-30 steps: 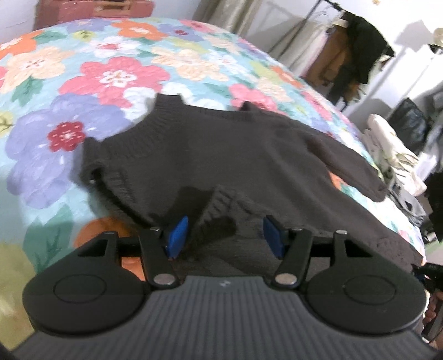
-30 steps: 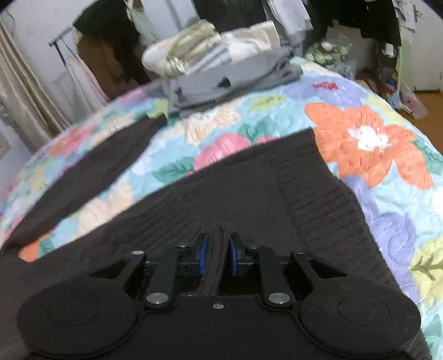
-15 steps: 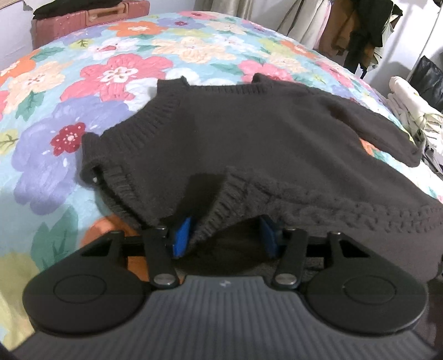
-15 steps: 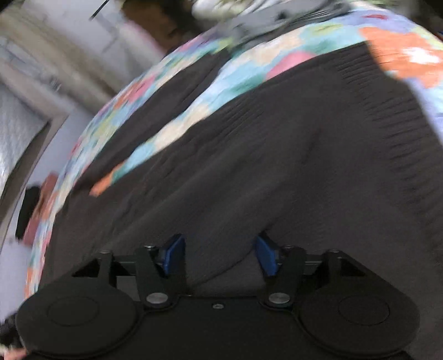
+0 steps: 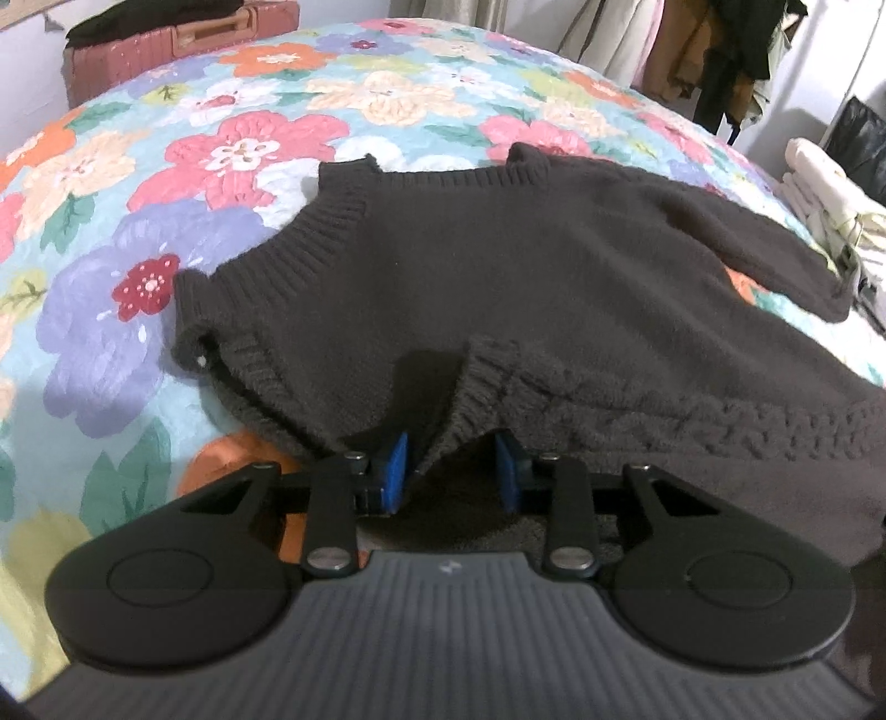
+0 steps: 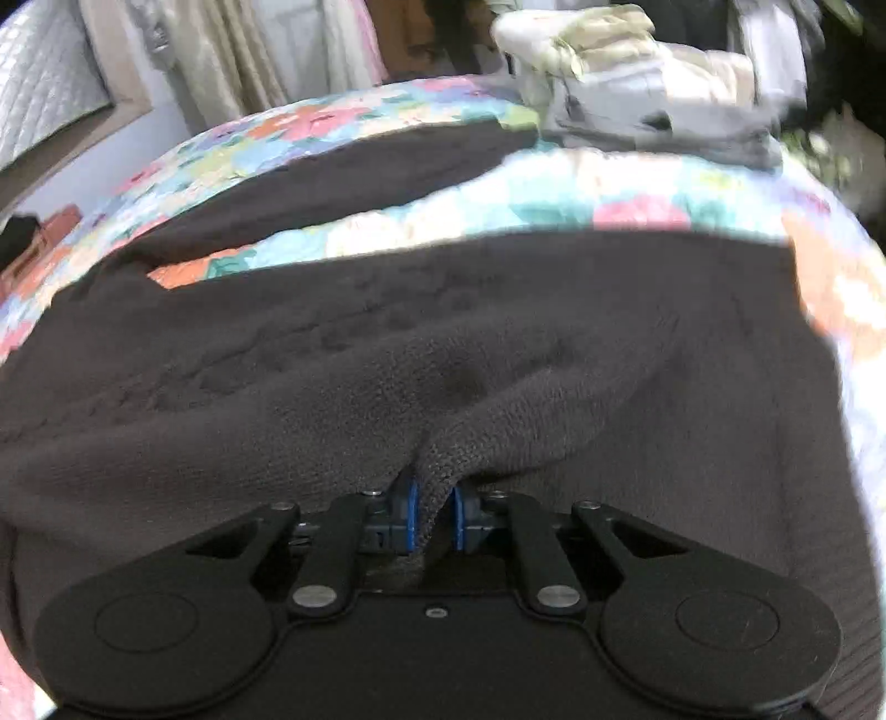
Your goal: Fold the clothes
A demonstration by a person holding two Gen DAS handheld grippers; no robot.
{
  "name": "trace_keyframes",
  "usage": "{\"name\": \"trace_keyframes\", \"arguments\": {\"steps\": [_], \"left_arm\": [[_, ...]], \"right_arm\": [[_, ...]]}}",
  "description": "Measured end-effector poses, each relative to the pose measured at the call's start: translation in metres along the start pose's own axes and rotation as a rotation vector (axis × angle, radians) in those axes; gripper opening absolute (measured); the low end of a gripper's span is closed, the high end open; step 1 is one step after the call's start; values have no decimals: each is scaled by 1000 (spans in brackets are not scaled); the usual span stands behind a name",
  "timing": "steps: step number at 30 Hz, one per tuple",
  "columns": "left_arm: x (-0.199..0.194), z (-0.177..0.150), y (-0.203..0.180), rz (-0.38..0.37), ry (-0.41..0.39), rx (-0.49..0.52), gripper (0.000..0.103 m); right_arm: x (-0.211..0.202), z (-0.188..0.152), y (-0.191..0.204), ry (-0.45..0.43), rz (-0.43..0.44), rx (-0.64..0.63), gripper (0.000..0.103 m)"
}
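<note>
Far left in the left wrist view, a reddish suitcase [image 5: 166, 50] sits past the far edge of the bed [image 5: 111, 232], whose flowered quilt carries a dark knitted sweater [image 5: 526, 277]. The sweater lies spread out, neck toward the far side, its long axis running left to right across the quilt, one sleeve [image 5: 775, 255] stretched to the right.

The left claw [image 5: 451, 476] sits low at the near edge of the sweater. Its jaws have just been closing, and a raised ribbed fold of knit [image 5: 476, 387] stands between them. The blue pad [image 5: 396, 471] on the left seems to touch the fold, while the other shows a gap, so the grip does not look complete.

In the right wrist view, blurred, the same sweater [image 6: 387, 332] fills the middle, and the right claw [image 6: 434, 520] is clamped on a pinched ridge of knit drawn up from the body; its jaws have just closed on it. Further right and beyond lies a pile of pale clothes [image 6: 637, 83].

Both claws stand along the near edge, the cloth stretching away from them toward the neck. The coming fold probably depends on the left claw finishing its pinch, so both can lift that edge together.
</note>
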State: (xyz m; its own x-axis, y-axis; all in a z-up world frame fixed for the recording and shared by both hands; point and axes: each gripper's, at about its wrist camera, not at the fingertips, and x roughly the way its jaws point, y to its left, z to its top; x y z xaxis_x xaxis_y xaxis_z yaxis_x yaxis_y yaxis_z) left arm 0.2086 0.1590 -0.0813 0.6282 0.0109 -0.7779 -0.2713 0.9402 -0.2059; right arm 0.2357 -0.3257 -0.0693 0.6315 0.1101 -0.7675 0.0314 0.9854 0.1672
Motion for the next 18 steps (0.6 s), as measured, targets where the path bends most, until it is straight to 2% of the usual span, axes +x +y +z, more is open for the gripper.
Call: {"name": "trace_keyframes", "arguments": {"steps": [2, 4, 5, 6, 8, 10, 14, 18], "left_arm": [[-8, 3, -2, -7, 4, 7, 32], [-20, 7, -3, -17, 0, 14, 36], [-27, 10, -5, -10, -5, 22, 45], [-34, 14, -7, -3, -9, 31, 50], [-46, 19, -14, 18, -27, 53, 51], [-52, 23, -22, -3, -30, 61, 51], [-46, 32, -58, -63, 29, 99, 51], [-31, 49, -97, -119, 72, 144, 51]], "right_arm": [[-6, 2, 0, 28, -7, 12, 29], [-13, 10, -5, 73, 15, 78, 35], [-18, 14, -9, 90, 38, 118, 37], [-25, 20, -14, 101, 72, 160, 38], [-42, 28, -19, 92, 112, 185, 47], [-51, 43, -19, 51, 125, 166, 55], [-42, 86, -24, 18, 179, 150, 55], [-7, 133, -21, 82, 326, 187, 56]]}}
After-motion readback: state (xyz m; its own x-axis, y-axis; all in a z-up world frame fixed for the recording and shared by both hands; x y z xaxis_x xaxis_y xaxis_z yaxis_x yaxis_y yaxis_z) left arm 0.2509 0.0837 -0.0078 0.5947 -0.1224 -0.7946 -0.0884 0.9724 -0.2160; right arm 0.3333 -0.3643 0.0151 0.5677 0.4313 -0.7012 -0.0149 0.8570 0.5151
